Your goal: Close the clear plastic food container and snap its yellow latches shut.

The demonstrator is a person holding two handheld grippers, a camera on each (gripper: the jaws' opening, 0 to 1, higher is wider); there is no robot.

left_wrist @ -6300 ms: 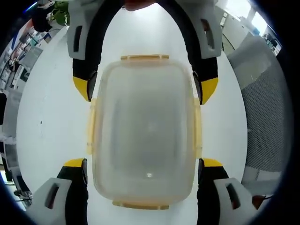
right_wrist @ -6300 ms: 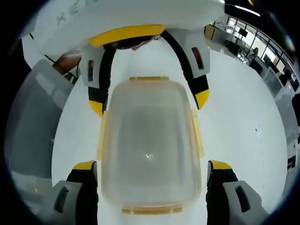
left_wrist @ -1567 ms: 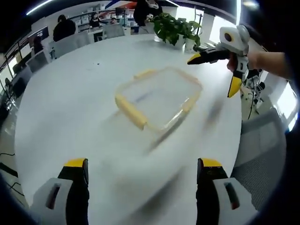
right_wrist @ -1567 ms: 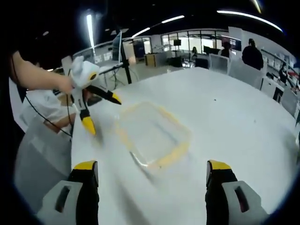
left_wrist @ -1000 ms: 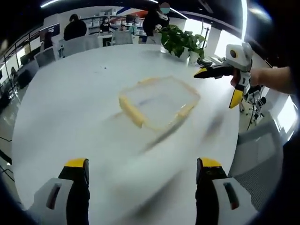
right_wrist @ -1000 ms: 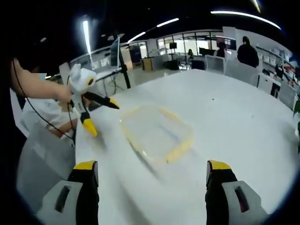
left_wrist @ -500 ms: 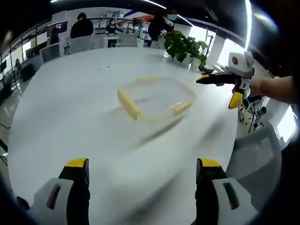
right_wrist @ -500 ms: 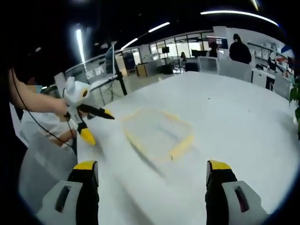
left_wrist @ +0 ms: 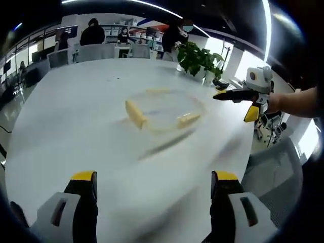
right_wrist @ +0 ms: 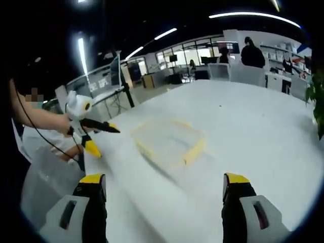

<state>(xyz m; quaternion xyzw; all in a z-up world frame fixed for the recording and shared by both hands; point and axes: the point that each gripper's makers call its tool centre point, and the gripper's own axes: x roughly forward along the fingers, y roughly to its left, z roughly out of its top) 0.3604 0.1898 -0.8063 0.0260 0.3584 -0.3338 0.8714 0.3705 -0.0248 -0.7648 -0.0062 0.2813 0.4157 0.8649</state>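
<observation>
Left gripper (left_wrist: 149, 185): jaws spread wide at the bottom of the left gripper view, yellow tips well apart, nothing between them; held above the near part of the table. In the right gripper view it shows at left (right_wrist: 101, 136), held in a hand (right_wrist: 65, 124), one black jaw level and one yellow-tipped jaw angled down, gripping nothing.

Right gripper (right_wrist: 164, 187): jaws likewise wide apart at the bottom of the right gripper view, nothing held. In the left gripper view it shows at right (left_wrist: 235, 104), off the table's edge, jaws parted, gripping nothing.

Table (left_wrist: 76, 126): large, white, rounded; bare surface between each gripper and the container.

Clear plastic food container (left_wrist: 164, 109): lies flat on the table near its middle, well apart from both grippers; lid appears to be on, outline blurred. Also in the right gripper view (right_wrist: 169, 136).

Yellow latches (left_wrist: 135, 114): one along the container's left edge, one at the near right edge (left_wrist: 188, 119); whether snapped down, cannot tell from the blur.

Potted plant (left_wrist: 200, 58): green leaves, on the far side of the table beyond the container.

Chairs (left_wrist: 96, 50): pale, along the far table edge.

People (left_wrist: 93, 33): dark figures standing behind the chairs.
</observation>
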